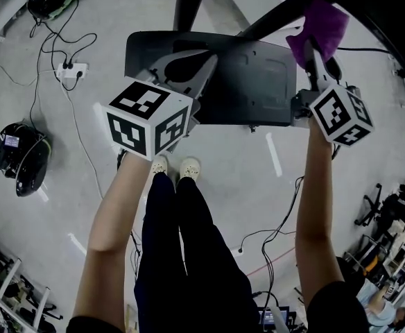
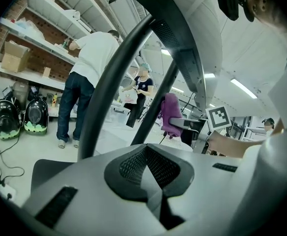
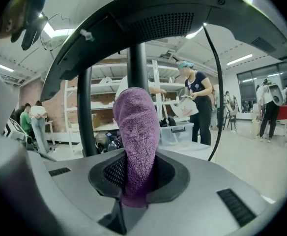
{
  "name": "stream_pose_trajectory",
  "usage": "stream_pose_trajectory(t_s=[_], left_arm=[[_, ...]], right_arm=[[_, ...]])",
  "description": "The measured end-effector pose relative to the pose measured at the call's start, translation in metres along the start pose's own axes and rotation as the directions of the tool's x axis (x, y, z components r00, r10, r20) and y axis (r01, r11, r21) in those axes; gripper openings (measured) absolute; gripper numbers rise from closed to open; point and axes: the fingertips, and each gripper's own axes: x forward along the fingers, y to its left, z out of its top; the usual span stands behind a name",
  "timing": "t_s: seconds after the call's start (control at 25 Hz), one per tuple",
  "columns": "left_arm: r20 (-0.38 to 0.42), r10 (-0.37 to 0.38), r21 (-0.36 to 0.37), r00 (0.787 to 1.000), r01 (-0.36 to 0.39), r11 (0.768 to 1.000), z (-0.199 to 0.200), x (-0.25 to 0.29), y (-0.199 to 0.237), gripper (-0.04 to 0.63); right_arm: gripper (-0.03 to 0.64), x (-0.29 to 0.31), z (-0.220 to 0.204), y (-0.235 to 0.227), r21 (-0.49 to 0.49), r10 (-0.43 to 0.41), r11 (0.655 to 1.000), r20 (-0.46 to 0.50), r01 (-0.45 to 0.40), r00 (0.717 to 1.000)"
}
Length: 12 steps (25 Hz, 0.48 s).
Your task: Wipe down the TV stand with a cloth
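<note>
Bare stand base (image 1: 258, 89), dark posts (image 1: 188, 2) rising behind, cabled power strip (image 1: 72, 69) left

Showing no readable words, brands or numbers anywhere. Carrying only black-and-white square code patterns, without letters or digits, on the left marker cube (image 1: 149, 116) and the right marker cube (image 1: 341, 114). Bearing a small pale label (image 1: 12, 141) on the black rounded object (image 1: 21, 159) lying on the floor, its print too small for reading.
</note>
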Motion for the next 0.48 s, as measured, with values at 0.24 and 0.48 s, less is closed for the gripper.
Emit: stream_pose_trajectory(t_s=[0.24, 0.48], left_arm=[[-0.001, -0.005, 0.003, 1.000, 0.005, 1.000, 0.002, 0.002, -0.003, 0.008], [-0.009, -0.005, 0.001, 1.000, 0.005, 1.000, -0.001, 0.002, -0.003, 0.008]], right_arm=[[0.089, 0.004, 0.028, -0.022, -0.030, -0.028, 0.999, 0.035, 0.029, 0.999], [0.089, 0.026, 0.032, -0.022, -0.101, -0.009, 0.995, -0.001, 0.009, 1.000]])
